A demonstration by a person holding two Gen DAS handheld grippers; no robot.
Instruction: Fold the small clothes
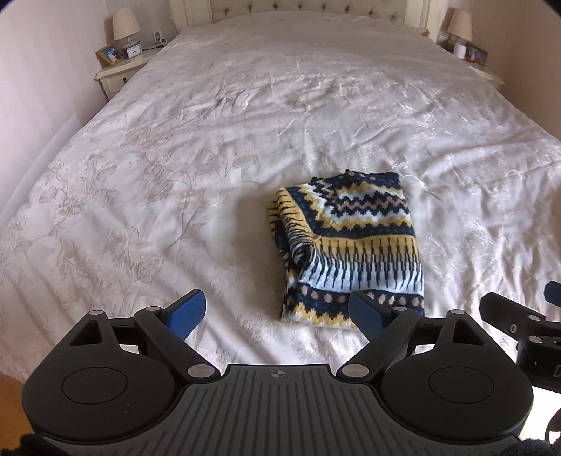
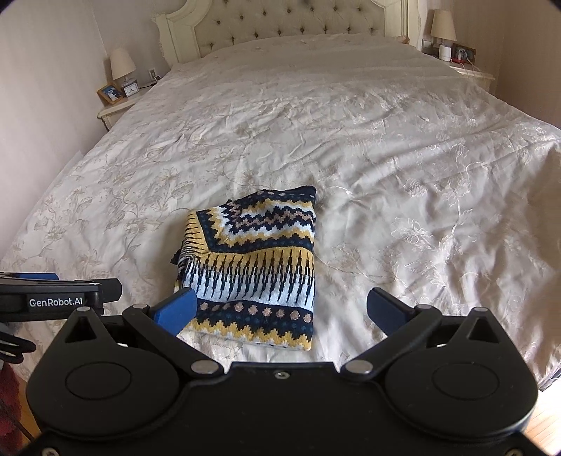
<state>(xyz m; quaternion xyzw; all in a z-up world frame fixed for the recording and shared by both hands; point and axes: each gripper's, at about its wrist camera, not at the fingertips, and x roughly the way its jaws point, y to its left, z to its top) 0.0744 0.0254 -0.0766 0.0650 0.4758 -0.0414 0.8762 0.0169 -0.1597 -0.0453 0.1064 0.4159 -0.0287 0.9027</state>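
A small knit sweater (image 1: 350, 245) in navy, yellow, white and pink lies folded in a compact rectangle on the bed's near part. It also shows in the right wrist view (image 2: 256, 266). My left gripper (image 1: 278, 312) is open and empty, just short of the sweater's near left corner. My right gripper (image 2: 280, 308) is open and empty, over the sweater's near edge. The right gripper's body (image 1: 519, 326) shows at the right edge of the left wrist view. The left gripper's body (image 2: 56, 298) shows at the left edge of the right wrist view.
A wide bed with a cream floral cover (image 1: 245, 122) fills both views. A tufted headboard (image 2: 280, 24) stands at the back. Nightstands with lamps stand at the back left (image 1: 122, 66) and back right (image 2: 466, 66). Wooden floor (image 2: 547, 421) shows at the near right.
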